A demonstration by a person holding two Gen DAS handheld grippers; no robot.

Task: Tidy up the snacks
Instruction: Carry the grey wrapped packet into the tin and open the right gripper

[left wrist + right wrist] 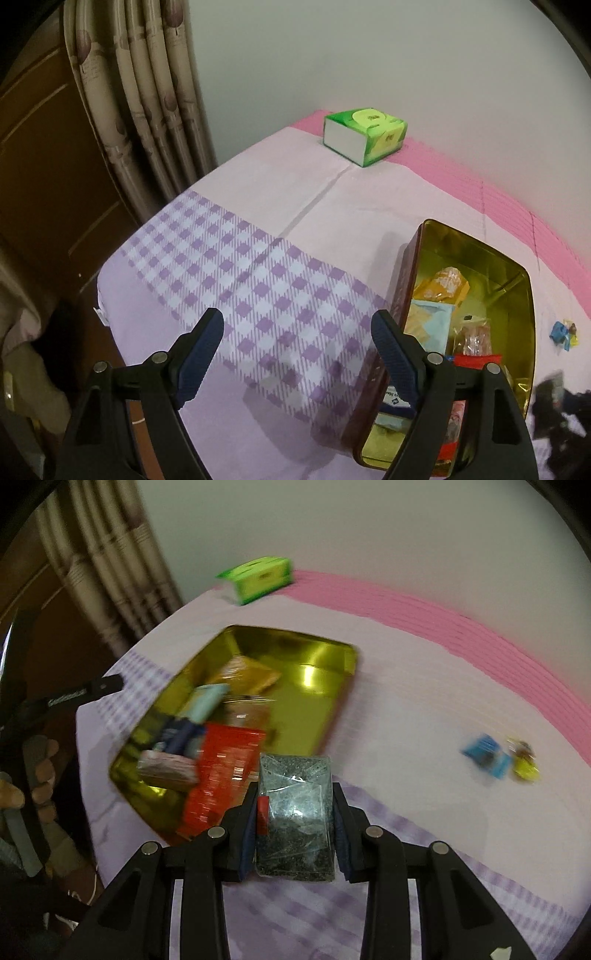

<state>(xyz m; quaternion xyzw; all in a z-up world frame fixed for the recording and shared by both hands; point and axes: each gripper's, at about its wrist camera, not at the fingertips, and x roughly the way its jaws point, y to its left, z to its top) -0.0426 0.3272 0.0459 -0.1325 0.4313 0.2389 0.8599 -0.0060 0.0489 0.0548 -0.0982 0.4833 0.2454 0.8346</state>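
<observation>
A gold tin with brown outer walls stands on the cloth-covered table and holds several snack packets; it also shows in the right wrist view. My left gripper is open and empty, above the checked cloth just left of the tin. My right gripper is shut on a clear packet of dark snack, held above the table just right of the tin's near end. A blue packet and a yellow sweet lie on the cloth to the right; they also show in the left wrist view.
A green tissue box stands at the far back of the table near the wall, also in the right wrist view. Curtains hang at the left past the table edge. A pink strip runs along the back.
</observation>
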